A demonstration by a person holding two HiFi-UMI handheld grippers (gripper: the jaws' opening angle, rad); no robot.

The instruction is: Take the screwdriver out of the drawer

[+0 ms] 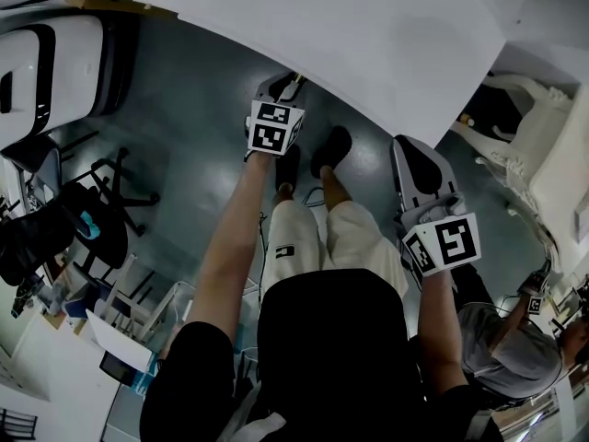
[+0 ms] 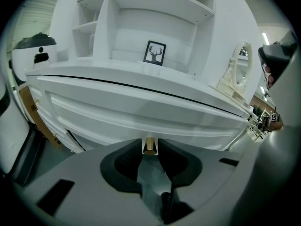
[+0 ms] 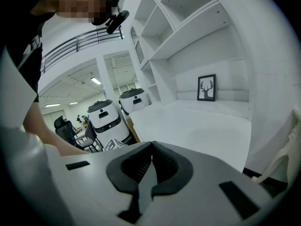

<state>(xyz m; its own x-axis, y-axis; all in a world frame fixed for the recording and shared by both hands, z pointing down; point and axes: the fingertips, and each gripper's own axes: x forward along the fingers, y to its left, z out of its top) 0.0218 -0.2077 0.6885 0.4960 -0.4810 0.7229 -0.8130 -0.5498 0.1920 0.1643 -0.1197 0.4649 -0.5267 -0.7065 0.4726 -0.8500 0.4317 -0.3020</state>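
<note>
The screwdriver is not in sight. A white desk [image 1: 368, 35] has a closed drawer front [image 2: 117, 117] with a small brass knob [image 2: 150, 145]. My left gripper [image 2: 150, 147] sits at the desk's front edge, its two dark pads closed against either side of that knob. In the head view the left gripper [image 1: 291, 85] touches the desk's rim. My right gripper [image 3: 151, 145] is shut with nothing between its pads. It hovers over the desk's right end, and in the head view the right gripper [image 1: 401, 145] shows beside the rim.
Above the desk stand white shelves with a framed deer picture [image 2: 154, 53]. An ornate white mirror [image 2: 239, 74] stands at the desk's right end. White wheeled machines [image 3: 106, 119] and an office chair [image 1: 101, 191] stand to the left. Another person [image 1: 515, 339] is at lower right.
</note>
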